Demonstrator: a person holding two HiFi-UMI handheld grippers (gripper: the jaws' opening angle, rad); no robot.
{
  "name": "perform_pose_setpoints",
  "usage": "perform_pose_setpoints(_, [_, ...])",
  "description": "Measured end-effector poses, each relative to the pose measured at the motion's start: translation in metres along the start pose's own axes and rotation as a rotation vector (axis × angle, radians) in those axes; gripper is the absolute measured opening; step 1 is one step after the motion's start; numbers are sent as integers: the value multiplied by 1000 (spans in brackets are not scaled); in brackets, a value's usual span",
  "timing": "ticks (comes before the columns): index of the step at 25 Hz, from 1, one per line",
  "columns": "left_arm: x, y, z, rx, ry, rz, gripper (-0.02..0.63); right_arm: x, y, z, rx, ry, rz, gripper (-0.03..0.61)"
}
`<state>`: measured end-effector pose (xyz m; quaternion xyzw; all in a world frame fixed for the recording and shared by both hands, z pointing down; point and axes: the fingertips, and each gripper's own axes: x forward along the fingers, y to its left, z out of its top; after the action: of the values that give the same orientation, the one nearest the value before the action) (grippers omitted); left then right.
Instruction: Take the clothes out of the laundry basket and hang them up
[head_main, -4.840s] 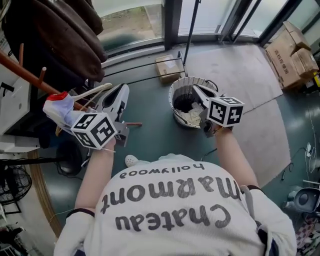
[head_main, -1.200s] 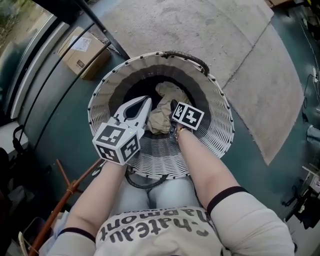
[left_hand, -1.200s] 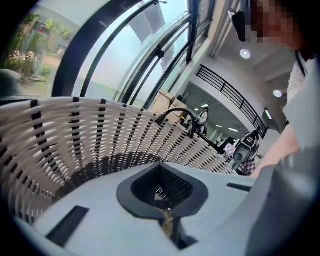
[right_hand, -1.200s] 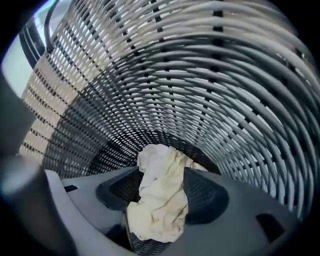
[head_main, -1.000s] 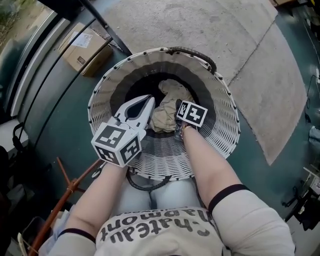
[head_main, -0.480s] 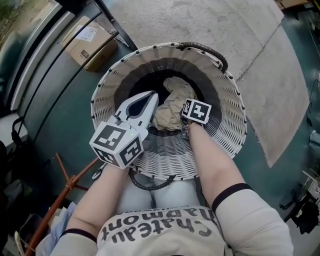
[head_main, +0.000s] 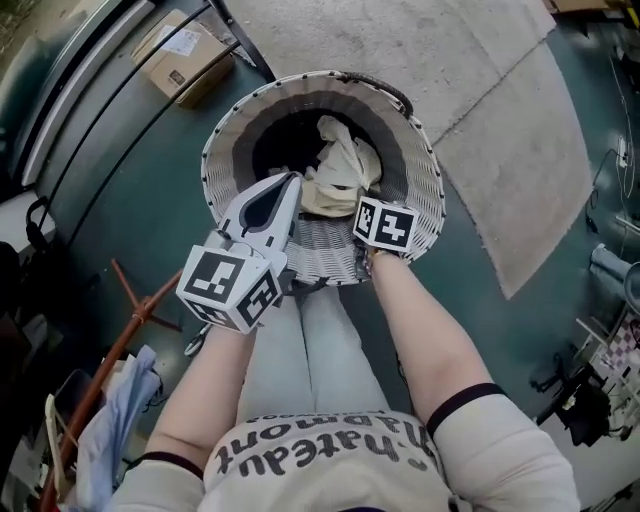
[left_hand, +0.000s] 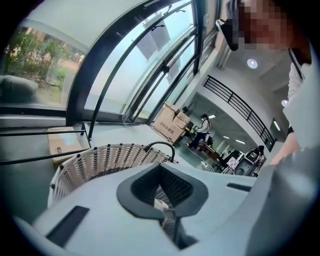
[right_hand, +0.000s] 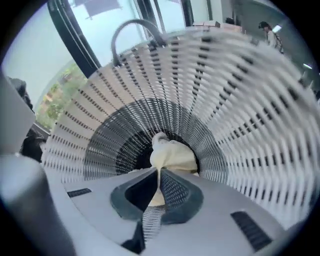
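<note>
Now the left gripper (head_main: 289, 184) is shut with nothing in it. The right gripper (right_hand: 159, 173) has just been closing and pinches the cream cloth (head_main: 336, 176), which hangs inside the white laundry basket (head_main: 424, 182).

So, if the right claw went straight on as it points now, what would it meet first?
The cream garment that the right claw is gripping; behind it, probably the dark bottom of the laundry basket.
</note>
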<state>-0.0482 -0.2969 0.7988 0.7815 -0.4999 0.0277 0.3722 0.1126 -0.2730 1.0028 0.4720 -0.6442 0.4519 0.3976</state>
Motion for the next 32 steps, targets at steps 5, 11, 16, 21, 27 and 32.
perform_pose_setpoints(5, [-35, -18, 19, 9, 18, 32, 9, -69, 32, 16, -82, -64, 64, 38])
perform_pose_setpoints(11, [-61, -51, 61, 43, 12, 25, 9, -162, 59, 72, -230, -243, 188, 38])
perform_pose_setpoints(16, [-78, -91, 122, 106, -28, -8, 9, -254, 78, 109, -372, -311, 309, 37])
perform_pose_setpoints(21, [-107, -120, 187, 172, -86, -15, 9, -361, 106, 138, -563, -412, 400, 38])
perform_pose_setpoints(27, [-144, -150, 256, 240, -159, -20, 9, -474, 142, 177, -715, -557, 456, 38])
perform_pose_setpoints(32, [-176, -166, 296, 309, -207, -21, 9, -552, 166, 199, -789, -659, 500, 38])
